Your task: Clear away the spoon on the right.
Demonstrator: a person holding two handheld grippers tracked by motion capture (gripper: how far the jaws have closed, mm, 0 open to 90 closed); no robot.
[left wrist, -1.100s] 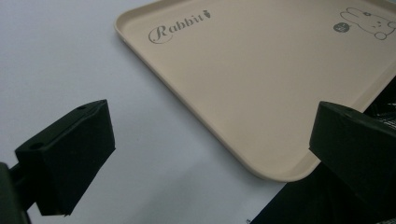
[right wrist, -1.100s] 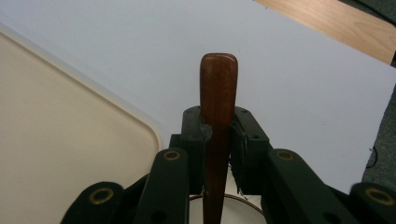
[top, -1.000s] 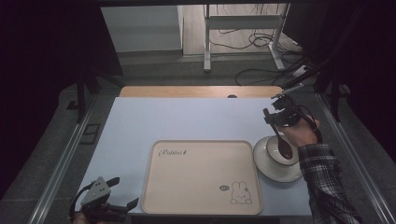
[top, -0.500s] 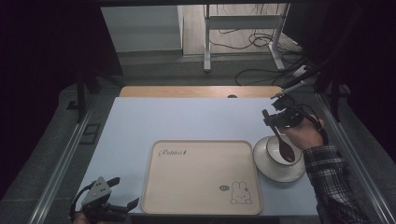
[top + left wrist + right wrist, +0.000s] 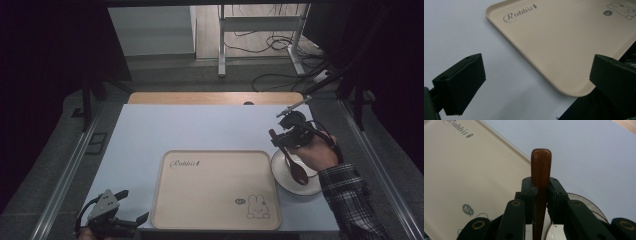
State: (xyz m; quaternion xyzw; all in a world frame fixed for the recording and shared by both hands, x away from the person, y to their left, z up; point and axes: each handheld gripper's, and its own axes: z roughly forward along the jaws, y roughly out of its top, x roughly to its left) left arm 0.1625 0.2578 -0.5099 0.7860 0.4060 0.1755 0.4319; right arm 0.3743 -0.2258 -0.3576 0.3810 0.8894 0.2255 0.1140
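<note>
My right gripper (image 5: 286, 141) is shut on the handle of a dark wooden spoon (image 5: 299, 171). The spoon slants down so that its bowl hangs over a white dish (image 5: 280, 176) just right of the beige Rabbit tray (image 5: 215, 192). In the right gripper view the handle end (image 5: 541, 167) sticks up past the clamped jaws of my right gripper (image 5: 541, 184), with the tray (image 5: 461, 170) to the left and the dish rim (image 5: 587, 205) below. My left gripper (image 5: 132, 206) rests open at the table's near left corner. In the left gripper view my left gripper (image 5: 536, 80) has nothing between its jaws and faces the tray's corner (image 5: 564, 45).
The pale blue tabletop (image 5: 200, 127) stretches behind and left of the tray. A wooden strip (image 5: 215, 98) runs along the far edge. Metal rails (image 5: 65, 170) flank the table, and cables (image 5: 280, 75) lie on the floor beyond.
My right hand has shifted a little left and nearer, carrying the spoon with it over the dish. The left gripper has stayed put.
</note>
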